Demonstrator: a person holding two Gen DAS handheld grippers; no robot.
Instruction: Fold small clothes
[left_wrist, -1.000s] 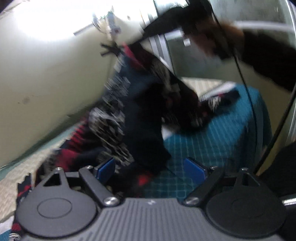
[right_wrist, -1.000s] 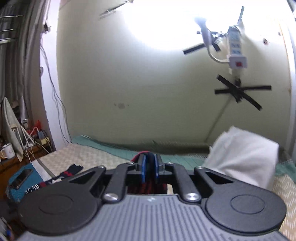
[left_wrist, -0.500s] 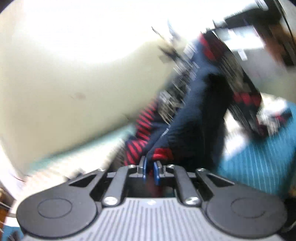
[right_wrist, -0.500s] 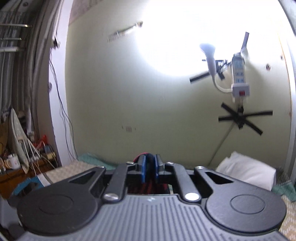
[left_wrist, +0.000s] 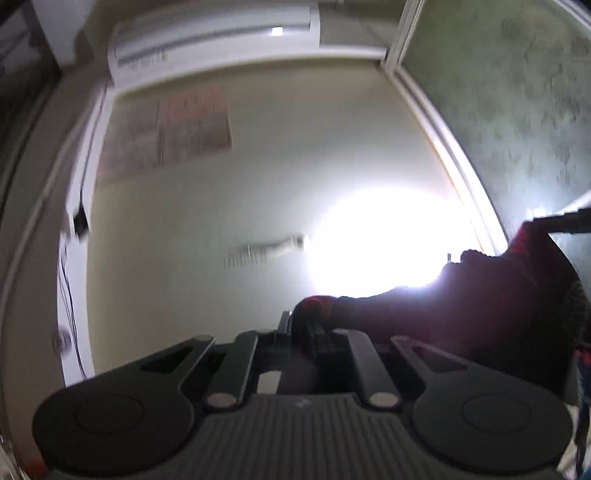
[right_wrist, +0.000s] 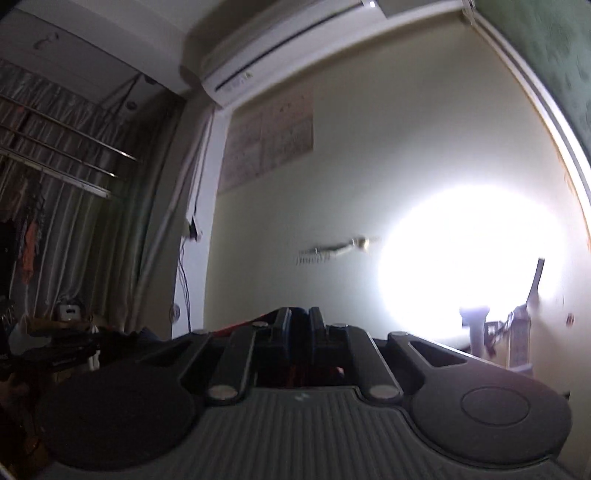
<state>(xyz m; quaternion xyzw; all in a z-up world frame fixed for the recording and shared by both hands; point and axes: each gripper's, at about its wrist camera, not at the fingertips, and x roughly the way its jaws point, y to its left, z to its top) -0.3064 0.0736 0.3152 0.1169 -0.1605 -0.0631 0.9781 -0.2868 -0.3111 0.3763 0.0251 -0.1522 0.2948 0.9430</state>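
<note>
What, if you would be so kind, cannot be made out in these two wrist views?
- Left wrist view: the garment pinched in the left claw is backlit by the wall glare, so its pattern is lost, and it is cut off at the right edge.
- Right wrist view: the right claw hides nearly all its cloth; only red slivers show.
- The poster is blurred.

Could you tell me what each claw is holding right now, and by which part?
Both hold the dark red-trimmed garment: the left claw pinches its red-edged hem, the right claw a red edge, mostly hidden.
</note>
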